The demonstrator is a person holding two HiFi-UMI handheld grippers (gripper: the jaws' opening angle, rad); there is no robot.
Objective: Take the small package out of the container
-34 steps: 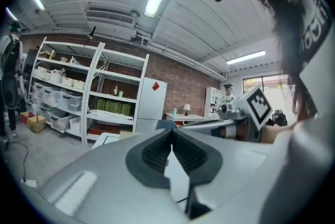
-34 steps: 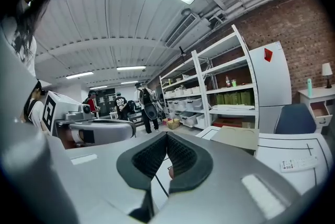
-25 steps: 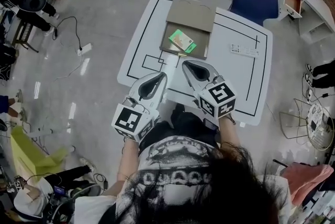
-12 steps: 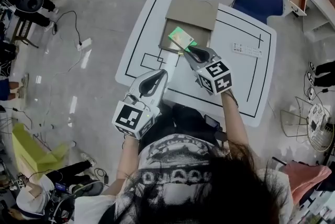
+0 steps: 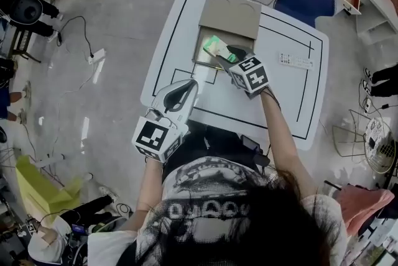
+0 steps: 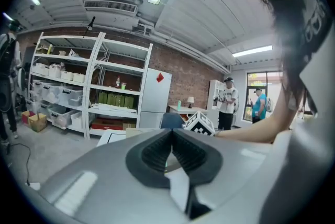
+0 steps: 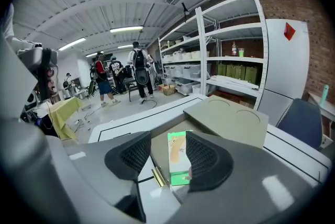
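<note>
Reach in hand: right tongs [image 7: 168,156], whose jaws have just been opening, stand apart over the small package [image 7: 176,150] lying in the far box [image 5: 200,53], left tongs [image 6: 170,134] shut and empty nearer, so closing on it likely comes next

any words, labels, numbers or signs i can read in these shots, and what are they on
No text can be read in any view.
small package: green print with a picture, lettering too small to read.
person's shirt: white print, too blurred to read.
red diamond sign on the white cabinet: no legible writing.
marker cubes: black-and-white square patterns only, no letters.
</note>
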